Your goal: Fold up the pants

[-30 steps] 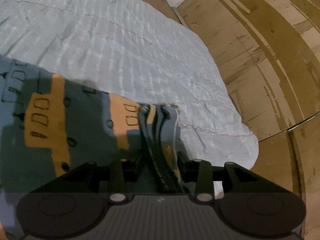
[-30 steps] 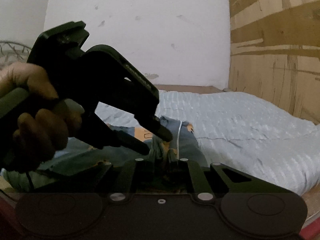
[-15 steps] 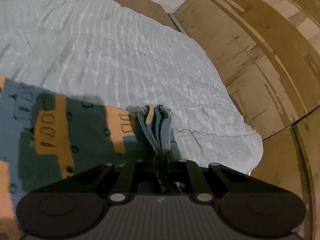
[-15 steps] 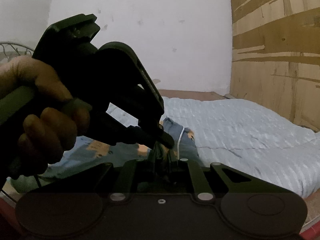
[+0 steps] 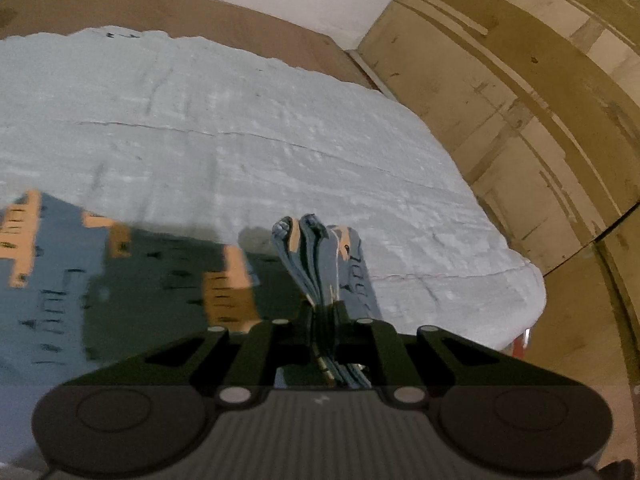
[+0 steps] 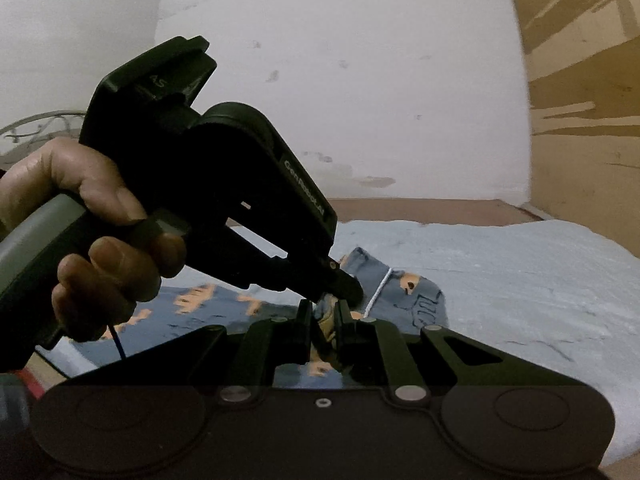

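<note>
Blue pants with orange patches lie on a light blue bedspread. My left gripper is shut on a bunched stack of the pants' edge, lifted off the bed. In the right wrist view my right gripper is shut on the same bunch of pants, and the left gripper, held in a hand, pinches the cloth just above it.
A wooden wall runs along the bed's right side, a white wall at the far end. The bed's brown frame edge shows beyond the bedspread. The bed corner drops off at the right.
Both grippers have risen and tilted up with the bunched pants edge. The left gripper has closed in on the cloth, and more of the far wall shows.
</note>
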Tool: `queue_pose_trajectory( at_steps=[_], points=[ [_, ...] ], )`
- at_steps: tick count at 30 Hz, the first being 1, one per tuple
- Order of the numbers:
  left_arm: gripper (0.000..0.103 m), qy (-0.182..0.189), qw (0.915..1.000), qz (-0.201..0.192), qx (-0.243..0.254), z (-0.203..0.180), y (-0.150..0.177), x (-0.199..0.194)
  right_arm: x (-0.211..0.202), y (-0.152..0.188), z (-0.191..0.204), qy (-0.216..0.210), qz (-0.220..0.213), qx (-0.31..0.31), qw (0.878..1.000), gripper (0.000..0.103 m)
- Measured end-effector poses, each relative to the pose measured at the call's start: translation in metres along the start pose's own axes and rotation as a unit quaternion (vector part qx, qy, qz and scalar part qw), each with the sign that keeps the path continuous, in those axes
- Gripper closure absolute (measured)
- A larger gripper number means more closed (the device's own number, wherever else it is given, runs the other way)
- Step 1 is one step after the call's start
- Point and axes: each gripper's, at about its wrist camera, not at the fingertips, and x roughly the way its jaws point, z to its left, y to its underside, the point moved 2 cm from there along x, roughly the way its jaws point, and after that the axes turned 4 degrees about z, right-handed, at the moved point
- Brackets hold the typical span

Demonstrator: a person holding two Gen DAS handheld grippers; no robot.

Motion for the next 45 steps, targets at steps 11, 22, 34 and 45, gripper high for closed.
queue_pose_trajectory(
  at_steps=[11, 22, 34, 45],
  points=[
    [0.094, -0.056, 0.9982, -0.020, 0.003, 0.048, 0.014, -0.052, 0.014, -0.007, 0.062, -0.070, 0.006, -0.045, 0.997, 0.092],
    [0.094, -0.085, 0.9950, -0.028, -0.044, 0.110, 0.024, -0.082, 0.037, -0.006, 0.119, -0.125, 0.030, -0.100, 0.987, 0.092],
    [0.094, -0.091, 0.9928, -0.019, -0.076, 0.156, 0.033, -0.077, 0.064, 0.001, 0.146, -0.148, 0.062, -0.121, 0.979, 0.091],
    [0.094, -0.072, 0.9931, -0.015, -0.092, 0.174, 0.043, -0.068, 0.063, 0.009, 0.126, -0.133, 0.057, -0.122, 0.982, 0.036]
  ],
)
